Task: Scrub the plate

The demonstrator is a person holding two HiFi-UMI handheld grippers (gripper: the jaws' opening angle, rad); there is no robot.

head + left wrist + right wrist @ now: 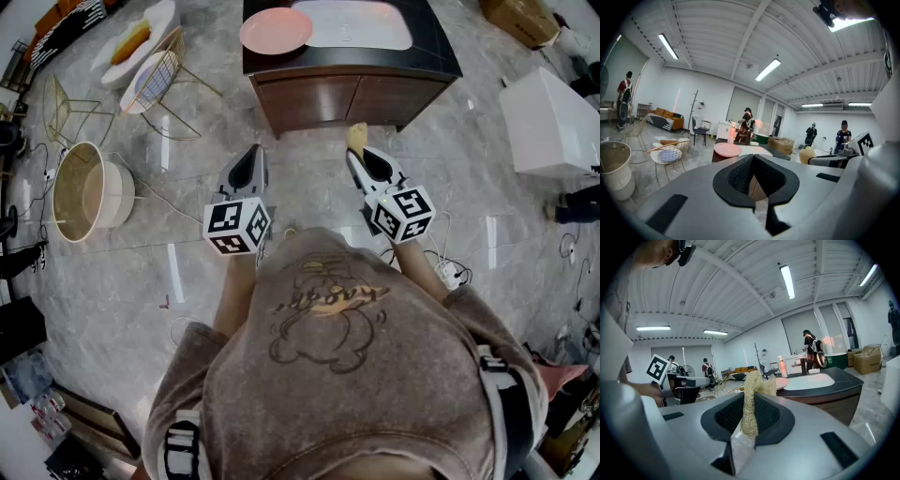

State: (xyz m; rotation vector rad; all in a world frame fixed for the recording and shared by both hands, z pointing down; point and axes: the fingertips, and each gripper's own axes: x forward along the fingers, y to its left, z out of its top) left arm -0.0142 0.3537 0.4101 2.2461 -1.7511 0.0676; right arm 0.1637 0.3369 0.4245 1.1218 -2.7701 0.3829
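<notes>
A pink plate lies on a dark counter beside a white sink, well ahead of both grippers. My left gripper is shut with nothing between its pads and points at the cabinet front. My right gripper is shut on a yellow loofah sponge, which sticks out past the fingertips. In the left gripper view the plate shows beyond the closed gripper. In the right gripper view the sponge stands upright in the gripper, with the plate and sink behind it.
The person stands on a grey marble floor a step back from the wooden cabinet. Wire chairs and a round white bin stand to the left, a white box to the right. Cables lie on the floor. Several people stand far off.
</notes>
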